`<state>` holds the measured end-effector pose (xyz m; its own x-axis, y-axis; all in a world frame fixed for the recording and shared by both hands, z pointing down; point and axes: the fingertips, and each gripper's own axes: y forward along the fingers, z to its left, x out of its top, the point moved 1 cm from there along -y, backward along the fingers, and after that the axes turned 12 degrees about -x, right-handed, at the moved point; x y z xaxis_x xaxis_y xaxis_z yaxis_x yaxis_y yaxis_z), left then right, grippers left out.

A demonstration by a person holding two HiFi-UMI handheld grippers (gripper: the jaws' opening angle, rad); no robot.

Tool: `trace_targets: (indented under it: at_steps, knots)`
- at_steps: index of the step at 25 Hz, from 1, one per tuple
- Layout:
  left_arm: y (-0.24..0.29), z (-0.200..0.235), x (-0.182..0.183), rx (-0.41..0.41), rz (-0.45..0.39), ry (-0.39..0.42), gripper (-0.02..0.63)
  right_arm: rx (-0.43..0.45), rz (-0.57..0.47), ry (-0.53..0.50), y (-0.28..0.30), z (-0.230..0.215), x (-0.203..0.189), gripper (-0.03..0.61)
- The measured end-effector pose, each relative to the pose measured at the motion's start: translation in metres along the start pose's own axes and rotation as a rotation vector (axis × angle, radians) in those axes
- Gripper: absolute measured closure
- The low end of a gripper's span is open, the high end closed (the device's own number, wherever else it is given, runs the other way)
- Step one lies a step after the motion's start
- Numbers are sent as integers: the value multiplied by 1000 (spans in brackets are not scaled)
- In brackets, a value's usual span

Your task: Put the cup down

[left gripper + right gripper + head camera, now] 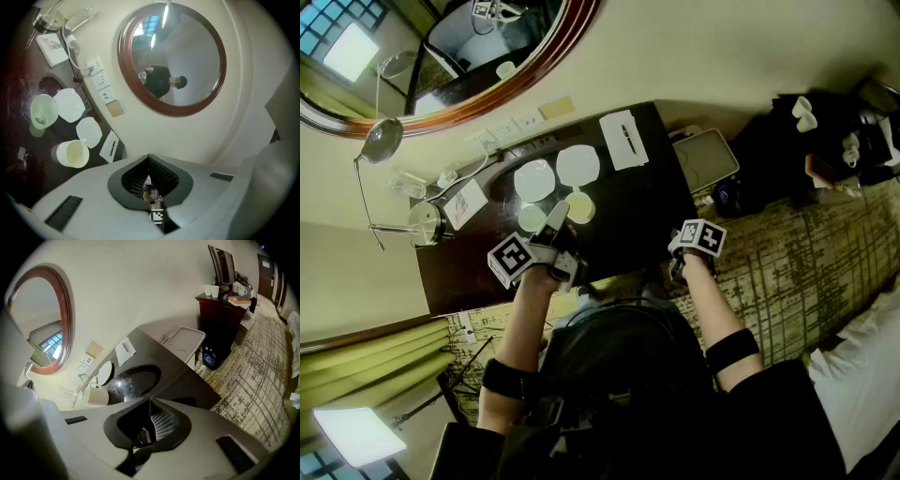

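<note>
Closest in, the left gripper (pixel 557 217) hangs over the dark table (pixel 637 216) with its jaws pressed right together and nothing in them. The left gripper view shows the same, just the two pads meeting. The right gripper (pixel 682 246) sits off by the table's right edge, also basically closed with maybe a sliver of a gap, and it's empty too.

So neither one has a cup. Both cups are already standing upright on the table just past the left gripper's tip: the right-hand cup (pixel 579 208) and the left-hand cup (pixel 532 217), close beside each other. I can't tell whether the gripper tip touches either of them.

Right behind the cups are two white saucers (pixel 555 172), side by side. Further right there's a notepad (pixel 623 139) with a pen lying on it, and past the table's end a white tray (pixel 705 159).

On the wall behind it all hangs a round wood-framed mirror (pixel 487 56), with wall sockets (pixel 101 84) below it.
</note>
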<state>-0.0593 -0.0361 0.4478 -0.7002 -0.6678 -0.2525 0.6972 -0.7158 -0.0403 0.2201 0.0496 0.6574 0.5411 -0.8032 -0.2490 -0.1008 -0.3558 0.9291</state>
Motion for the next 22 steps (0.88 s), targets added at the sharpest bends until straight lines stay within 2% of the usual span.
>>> trace_targets:
  at_steps: [5, 11, 15, 18, 22]
  knots:
    - [-11, 7, 7, 44, -3, 43, 614, 37, -7, -31, -2, 17, 3, 552]
    - [-32, 14, 24, 118, -21, 137, 614, 129, -51, -116, -12, 70, 15, 552]
    - [-52, 18, 39, 198, -24, 271, 614, 233, -96, -186, -21, 109, 23, 552]
    - [-69, 19, 54, 266, -23, 424, 614, 323, -132, -217, -38, 149, 28, 552]
    - [-93, 19, 74, 351, -17, 613, 614, 382, -213, -380, -47, 182, 27, 557]
